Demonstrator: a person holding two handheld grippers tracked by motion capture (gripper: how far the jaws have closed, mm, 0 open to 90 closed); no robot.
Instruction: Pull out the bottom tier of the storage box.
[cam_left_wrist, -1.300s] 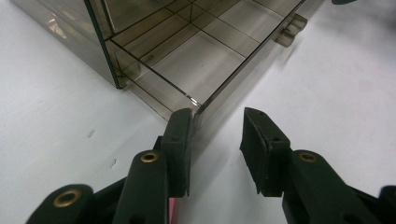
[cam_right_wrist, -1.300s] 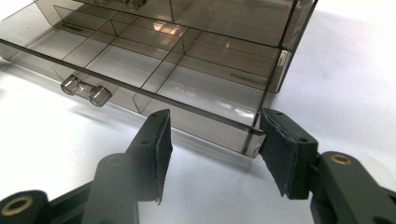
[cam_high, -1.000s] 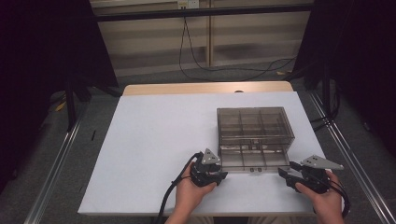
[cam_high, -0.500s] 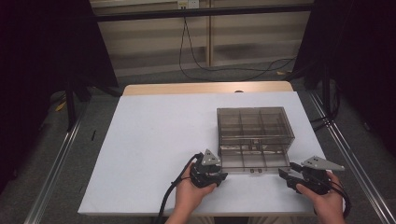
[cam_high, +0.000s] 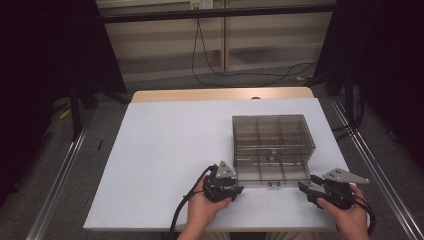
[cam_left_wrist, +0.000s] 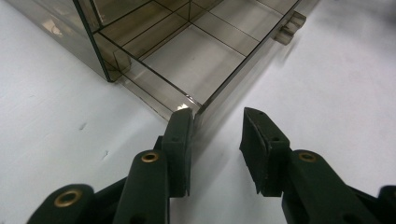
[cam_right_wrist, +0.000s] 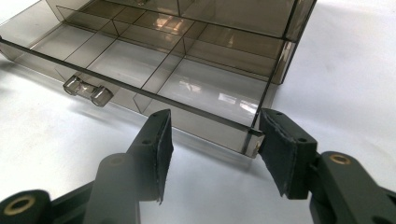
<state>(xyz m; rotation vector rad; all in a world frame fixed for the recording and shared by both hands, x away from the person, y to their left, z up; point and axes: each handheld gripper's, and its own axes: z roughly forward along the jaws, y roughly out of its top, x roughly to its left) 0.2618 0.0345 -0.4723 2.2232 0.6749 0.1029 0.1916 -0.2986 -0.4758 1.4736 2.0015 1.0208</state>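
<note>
Smoky clear-plastic compartment box (cam_high: 272, 142) is sitting right of centre on the white worktop (cam_high: 165, 150), drawer (cam_high: 271, 173) pulled out. Left tongs (cam_left_wrist: 215, 122) and right tongs (cam_right_wrist: 212, 133) are standing released at its front corners. Probably light, rigid, slippery, brittle; the knob (cam_right_wrist: 87, 91) looks safest.

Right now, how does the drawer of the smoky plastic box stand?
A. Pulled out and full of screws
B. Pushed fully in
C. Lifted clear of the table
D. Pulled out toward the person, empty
D: the drawer juts from the box toward the hands, its compartments bare, with the left gripper and right gripper at its front corners.
</note>
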